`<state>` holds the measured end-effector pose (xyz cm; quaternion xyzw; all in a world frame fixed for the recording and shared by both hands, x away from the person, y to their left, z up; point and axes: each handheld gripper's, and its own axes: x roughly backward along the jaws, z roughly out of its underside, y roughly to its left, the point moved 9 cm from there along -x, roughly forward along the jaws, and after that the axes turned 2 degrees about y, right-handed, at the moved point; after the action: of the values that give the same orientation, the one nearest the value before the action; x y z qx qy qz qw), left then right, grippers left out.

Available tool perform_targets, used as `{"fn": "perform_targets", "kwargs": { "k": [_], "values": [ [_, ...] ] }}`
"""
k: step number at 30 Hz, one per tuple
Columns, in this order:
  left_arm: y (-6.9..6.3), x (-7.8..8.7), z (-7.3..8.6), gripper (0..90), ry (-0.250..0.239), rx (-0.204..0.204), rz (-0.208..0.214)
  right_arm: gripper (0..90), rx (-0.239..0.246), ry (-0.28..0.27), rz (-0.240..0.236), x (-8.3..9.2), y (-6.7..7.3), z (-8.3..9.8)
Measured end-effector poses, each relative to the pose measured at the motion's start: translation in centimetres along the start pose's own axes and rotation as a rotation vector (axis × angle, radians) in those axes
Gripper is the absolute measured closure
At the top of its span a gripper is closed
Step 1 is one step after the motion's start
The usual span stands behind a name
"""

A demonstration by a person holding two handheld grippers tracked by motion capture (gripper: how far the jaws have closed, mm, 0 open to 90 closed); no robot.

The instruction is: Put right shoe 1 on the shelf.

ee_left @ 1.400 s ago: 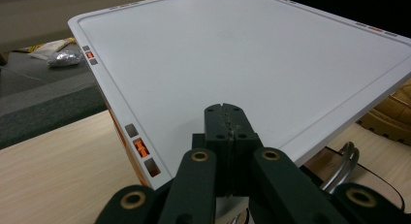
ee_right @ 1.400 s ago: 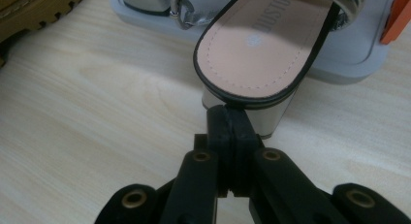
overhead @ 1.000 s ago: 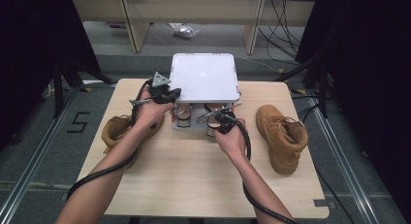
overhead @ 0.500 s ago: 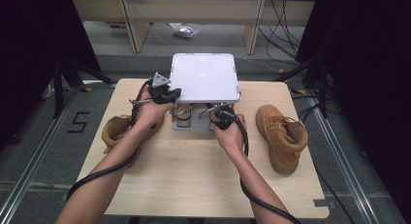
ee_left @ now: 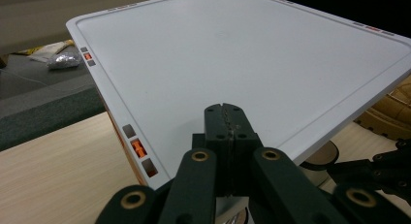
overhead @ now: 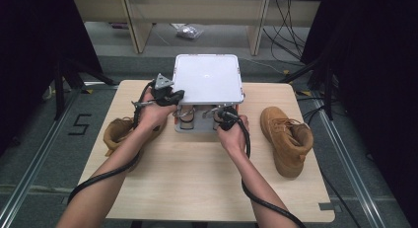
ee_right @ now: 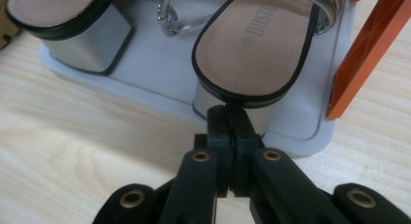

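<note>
Your left gripper (ee_left: 226, 118) was clenched empty over the white lid's (overhead: 208, 79) near-left corner. Your right gripper (ee_right: 229, 118) was also clenched on nothing, tips at the heel of the right sandal (ee_right: 259, 44) in the grey tray (ee_right: 140, 64), mid-table.

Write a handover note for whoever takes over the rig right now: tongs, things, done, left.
Left tongs: shut, empty, resting over the near edge of the white lid.
Right tongs: shut, empty, at the heel of the right sandal.
Things: both block-heel sandals stand on the grey tray under the lid, the left sandal beside the right; one tan boot lies right of the tray, the other boot left, partly under the left forearm.
Done: nothing gripped yet.
Left: probably open the tongs and take hold of a sandal or the lid.
</note>
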<state>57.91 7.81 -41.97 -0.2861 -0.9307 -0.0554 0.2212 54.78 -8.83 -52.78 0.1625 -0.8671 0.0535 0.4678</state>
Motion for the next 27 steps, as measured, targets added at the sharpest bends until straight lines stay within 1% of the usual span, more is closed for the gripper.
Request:
{"fn": "perform_targets", "kwargs": {
  "k": [1, 3, 4, 5, 6, 9, 12, 14, 17, 18, 20, 23, 24, 25, 26, 27],
  "values": [
    [0.0, 0.0, 0.0, 89.6, 0.0, 0.0, 0.0, 90.0, -0.003, -0.004, 0.004, -0.1, 0.0, 0.0],
    [0.0, 0.0, 0.0, 89.6, 0.001, 0.0, 0.0, 90.0, 0.008, -0.013, 0.013, -0.2, -0.1, -0.1],
    [0.0, 0.0, 0.0, 89.6, 0.001, 0.0, 0.0, 90.0, 0.003, -0.008, 0.012, -0.3, 0.0, 0.0],
    [0.0, 0.0, 0.0, 89.6, 0.001, -0.001, 0.0, 90.0, 0.013, -0.013, 0.016, -0.4, -0.1, 0.0],
    [0.0, 0.0, 0.0, 89.6, -0.001, 0.001, 0.0, 90.0, 0.003, -0.016, 0.016, -0.4, 0.0, -0.1],
    [0.0, 0.0, 0.0, 89.6, 0.0, -0.001, 0.0, 89.9, 0.011, -0.028, 0.033, -0.6, -0.2, -0.1],
    [-0.1, 0.0, 0.0, 89.6, 0.001, -0.001, 0.0, 89.8, 0.018, -0.041, 0.031, -0.7, -0.2, -0.1],
    [-0.1, 0.0, 0.0, 89.6, 0.0, -0.002, 0.0, 89.4, 0.022, -0.04, 0.045, -0.7, -0.4, -0.1],
    [0.0, 0.0, 0.0, 89.6, -0.001, -0.001, 0.0, 88.4, 0.021, -0.039, 0.044, -0.8, -0.4, 0.0],
    [0.0, 0.0, 0.0, 89.6, -0.001, -0.002, 0.0, 88.1, 0.012, -0.039, 0.04, -0.9, -0.3, 0.1],
    [0.0, 0.0, 0.0, 89.6, 0.0, -0.003, 0.0, 86.8, 0.025, -0.05, 0.042, -0.9, -0.3, 0.1],
    [0.0, 0.0, 0.0, 89.5, 0.0, -0.003, 0.001, 82.9, 0.01, -0.061, 0.031, -0.7, -0.1, 0.2],
    [0.0, 0.0, 0.0, 89.5, 0.001, -0.004, 0.002, 78.5, 0.019, -0.065, 0.025, -0.5, -0.1, 0.2],
    [0.0, 0.0, 0.0, 89.3, -0.002, 0.002, 0.004, 75.4, 0.017, -0.069, 0.014, -0.3, 0.0, 0.2],
    [0.0, 0.0, 0.0, 89.2, -0.003, 0.004, 0.005, 73.5, 0.011, -0.081, 0.015, 0.2, 0.0, 0.2],
    [0.0, 0.0, 0.0, 89.1, -0.003, 0.002, 0.005, 72.0, 0.036, -0.089, 0.02, 0.5, -0.2, 0.3]
  ]
}}
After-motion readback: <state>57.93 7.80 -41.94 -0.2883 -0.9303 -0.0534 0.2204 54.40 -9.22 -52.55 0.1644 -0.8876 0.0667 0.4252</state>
